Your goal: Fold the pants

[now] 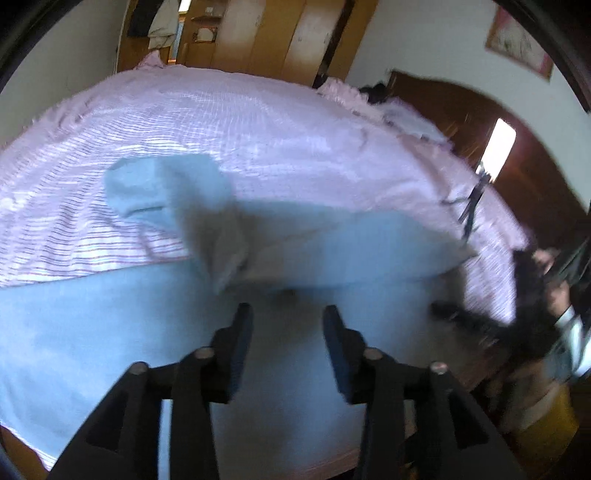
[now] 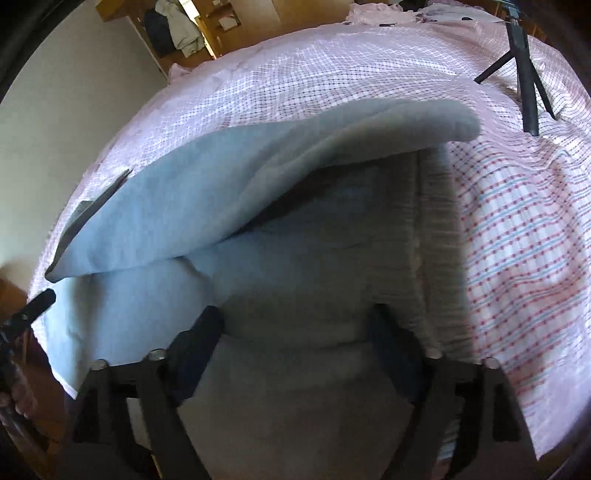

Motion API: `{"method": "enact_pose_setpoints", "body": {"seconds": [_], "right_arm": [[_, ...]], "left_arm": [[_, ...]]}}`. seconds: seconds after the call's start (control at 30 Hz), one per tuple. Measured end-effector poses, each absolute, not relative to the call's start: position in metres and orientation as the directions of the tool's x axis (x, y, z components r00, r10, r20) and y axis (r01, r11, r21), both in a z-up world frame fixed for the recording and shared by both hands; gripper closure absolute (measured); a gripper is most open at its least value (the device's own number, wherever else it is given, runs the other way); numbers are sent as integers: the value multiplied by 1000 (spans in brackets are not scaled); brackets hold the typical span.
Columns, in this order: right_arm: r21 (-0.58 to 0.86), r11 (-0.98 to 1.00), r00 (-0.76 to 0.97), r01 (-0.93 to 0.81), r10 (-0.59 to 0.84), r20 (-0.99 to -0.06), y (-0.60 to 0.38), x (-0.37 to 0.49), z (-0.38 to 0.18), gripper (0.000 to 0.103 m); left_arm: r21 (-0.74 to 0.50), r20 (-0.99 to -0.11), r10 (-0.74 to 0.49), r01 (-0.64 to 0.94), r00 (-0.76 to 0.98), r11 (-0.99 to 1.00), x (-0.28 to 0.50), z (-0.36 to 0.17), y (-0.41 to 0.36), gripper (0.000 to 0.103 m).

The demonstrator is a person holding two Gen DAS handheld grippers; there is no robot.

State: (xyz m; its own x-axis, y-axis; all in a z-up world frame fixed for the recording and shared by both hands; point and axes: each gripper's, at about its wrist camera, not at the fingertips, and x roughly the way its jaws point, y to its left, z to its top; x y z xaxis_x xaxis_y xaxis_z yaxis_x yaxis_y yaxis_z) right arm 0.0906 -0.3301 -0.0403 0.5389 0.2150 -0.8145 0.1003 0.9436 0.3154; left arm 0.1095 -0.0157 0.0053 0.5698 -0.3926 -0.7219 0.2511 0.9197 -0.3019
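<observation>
Light blue pants (image 1: pixel 110 325) lie on a bed with a pink checked cover (image 1: pixel 221 122). In the left wrist view one part of the pants is lifted and flopped over in blur. My left gripper (image 1: pixel 288 317) is open just above the blue cloth, nothing between its fingers. In the right wrist view the pants (image 2: pixel 177 221) show a folded-over flap above the waist part. My right gripper (image 2: pixel 295 321) is open wide, its fingers either side of the grey-blue cloth below. The right gripper and hand also show at the right of the left wrist view (image 1: pixel 480 321).
A small black tripod (image 2: pixel 524 74) stands on the bed cover (image 2: pixel 517 221) at the far right. Wooden wardrobe doors (image 1: pixel 277 33) and hanging clothes stand beyond the bed. A dark wooden headboard (image 1: pixel 517 147) is at the right. The bed edge runs below the pants.
</observation>
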Motion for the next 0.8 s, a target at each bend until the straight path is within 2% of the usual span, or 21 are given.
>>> {"method": "enact_pose_setpoints", "body": {"seconds": [0.07,0.17,0.3,0.33,0.4,0.63,0.73,0.77,0.8], "right_arm": [[338,934,552,114,223,-803,-329,89,-44,20],[383,915,579,131,243,-778,-331,88,-47,16],[374,920,598,118,235,-766,-327,85,-43,16],[374,919,599,122,232,-767,-326,84,-39,17],[390,908,611,153,223,-760,-329,79,-31,25],[599,770,693,220,309,-651,-360,96,-6,27],[617,750,676,239,327,-660,-362,114,-11,39],[622,745,669,243,335,-663,-363,117,-14,46],[628,737,662,248,344,-665,-364,122,-17,58]], "left_arm": [[-323,-724,-387,215,572,922,120,8,-19,50],[-292,-764,-328,156,555,944,143,3,-27,50],[-393,-755,-384,103,532,914,155,-7,-21,50],[-415,-752,-398,91,526,905,157,-9,-18,50],[-442,-750,-412,72,518,894,162,-13,-14,50],[-468,-760,-400,-4,512,884,170,-32,-3,51],[-472,-755,-393,-19,525,881,172,-32,-2,51],[-473,-752,-392,-20,530,881,172,-30,-2,51],[-471,-748,-389,-18,539,882,171,-28,-2,54]]}}
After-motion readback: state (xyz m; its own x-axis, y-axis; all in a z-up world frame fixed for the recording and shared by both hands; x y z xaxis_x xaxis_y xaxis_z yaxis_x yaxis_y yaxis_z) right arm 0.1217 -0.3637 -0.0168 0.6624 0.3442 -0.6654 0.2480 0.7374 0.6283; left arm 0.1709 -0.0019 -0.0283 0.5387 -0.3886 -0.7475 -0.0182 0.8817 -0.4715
